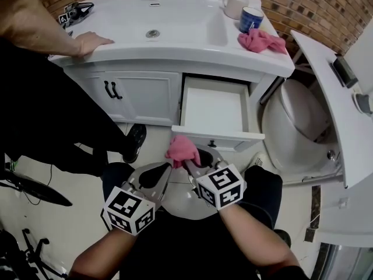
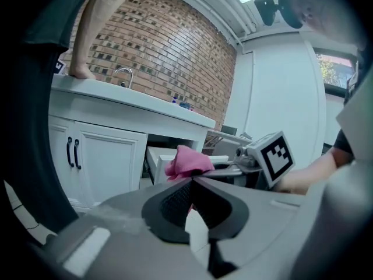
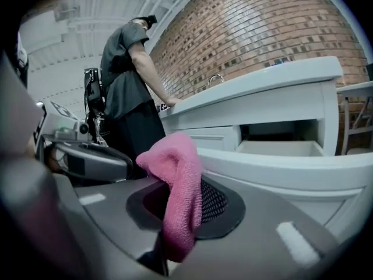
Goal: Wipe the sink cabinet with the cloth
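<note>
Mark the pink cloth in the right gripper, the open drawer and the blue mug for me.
Held pink cloth (image 1: 182,147): head view, bunched top.
Open drawer (image 1: 213,109): head view, bare floor inside.
Blue mug (image 1: 250,20): head view, outer wall.

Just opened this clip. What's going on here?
A person facing the sink cabinet holds a gripper in each hand. The right gripper is shut on a pink cloth, held up just in front of the open drawer. The left gripper sits beside it, jaw tips together at the cloth's lower edge; whether they catch it is unclear. The cloth is not touching the cabinet. A second pink cloth lies on the countertop, and another person rests a hand on the sink's edge.
</note>
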